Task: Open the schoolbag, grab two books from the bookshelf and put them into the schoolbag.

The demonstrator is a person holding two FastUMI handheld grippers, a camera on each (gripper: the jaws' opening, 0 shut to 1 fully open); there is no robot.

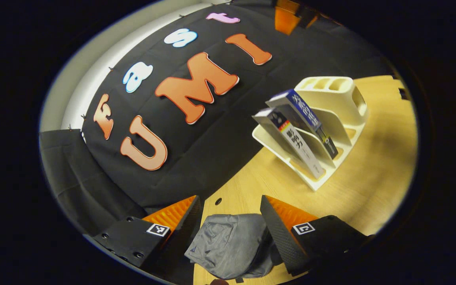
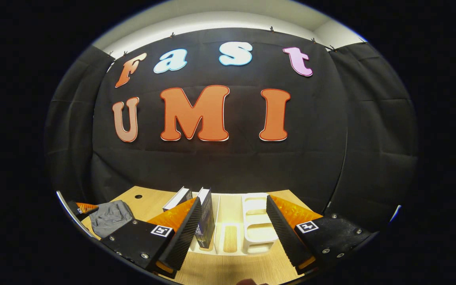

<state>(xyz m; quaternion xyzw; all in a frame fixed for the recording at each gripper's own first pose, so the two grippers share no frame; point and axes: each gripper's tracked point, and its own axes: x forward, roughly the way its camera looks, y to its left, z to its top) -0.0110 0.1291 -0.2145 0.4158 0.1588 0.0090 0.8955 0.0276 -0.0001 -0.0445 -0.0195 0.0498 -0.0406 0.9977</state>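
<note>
Above the wooden table (image 1: 374,178), both tools gape — left tool (image 1: 231,229) over schoolbag (image 1: 232,245), right tool (image 2: 232,227) facing bookshelf (image 2: 251,231).

Black cloth wall (image 2: 228,166) is hung behind a light wooden tabletop (image 1: 370,190). A small round hole (image 1: 218,201) is seen near the tabletop's back edge. White wall (image 2: 228,18) is seen above the cloth.

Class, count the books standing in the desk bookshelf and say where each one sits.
2. Both lean in the cream bookshelf: the white-spined book in the outermost slot, the blue-spined book in the next slot. None seems hidden.
</note>
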